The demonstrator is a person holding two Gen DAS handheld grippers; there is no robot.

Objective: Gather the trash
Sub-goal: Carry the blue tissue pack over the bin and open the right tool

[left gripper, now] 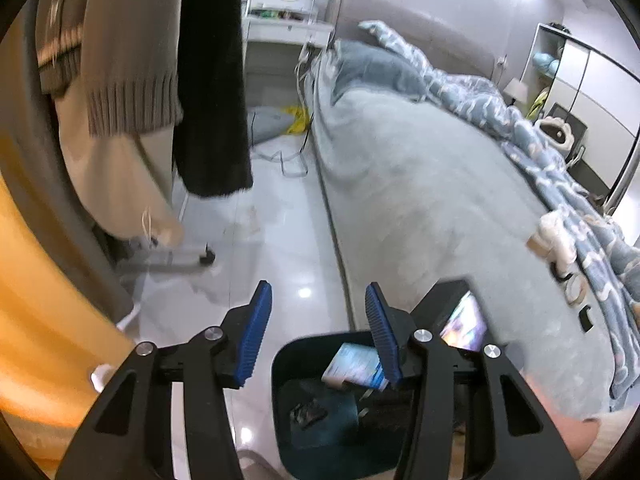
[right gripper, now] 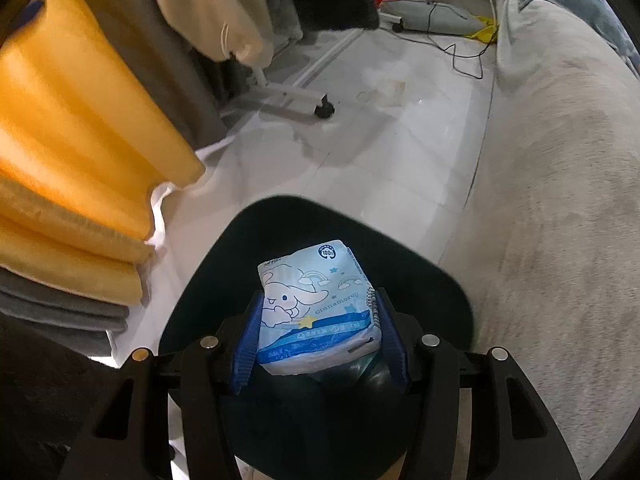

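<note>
right gripper point(right gripper: 318, 344) squeezing blue tissue pack point(right gripper: 316, 308) w/ cartoon pup, pads on both sides. pack held right over dark trash bin point(right gripper: 432, 280). left gripper point(left gripper: 318, 336) wide apart, holding nothing, above bin point(left gripper: 284, 364) by grey bed point(left gripper: 440, 200).

left gripper point(left gripper: 318, 334): black angular arms, blue ribbed pads point(left gripper: 256, 332), silver screws at 7 and 5 o'clock | right gripper point(right gripper: 320, 344): same black frame, blue pads, silver screws
</note>
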